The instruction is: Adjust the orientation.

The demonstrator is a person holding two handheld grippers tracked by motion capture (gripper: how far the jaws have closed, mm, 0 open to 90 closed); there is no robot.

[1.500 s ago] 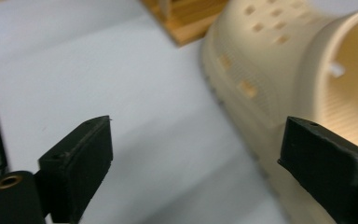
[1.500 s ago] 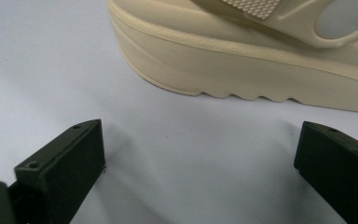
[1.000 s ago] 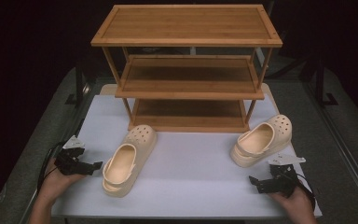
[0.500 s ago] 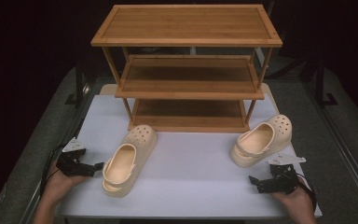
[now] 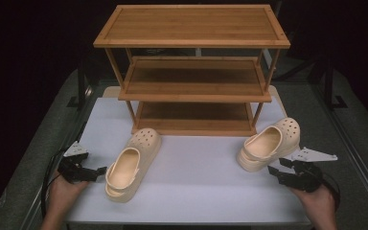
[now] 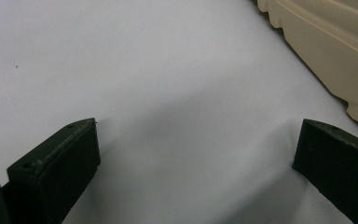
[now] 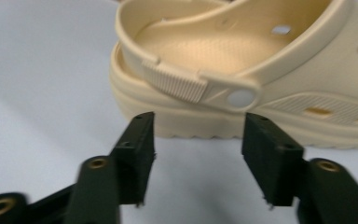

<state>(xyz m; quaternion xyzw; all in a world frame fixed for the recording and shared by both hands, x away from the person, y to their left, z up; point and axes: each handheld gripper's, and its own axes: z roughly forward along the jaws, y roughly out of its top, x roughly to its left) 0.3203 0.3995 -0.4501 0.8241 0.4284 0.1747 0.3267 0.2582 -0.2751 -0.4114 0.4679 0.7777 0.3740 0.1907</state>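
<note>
A white table (image 5: 206, 163) lies under me, grey floor (image 5: 38, 143) at three and nine o'clock, a three-tier wooden rack (image 5: 194, 72) at twelve, darkness behind.

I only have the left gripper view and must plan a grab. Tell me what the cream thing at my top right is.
Observer: A clog lying on the white table, beside the open left gripper.
Operator: Report the other hand.
Observer: The right gripper is open, facing a second clog at its heel strap.
Operator: Say what stands behind.
Observer: A wooden three-shelf rack, its shelves bare.
</note>
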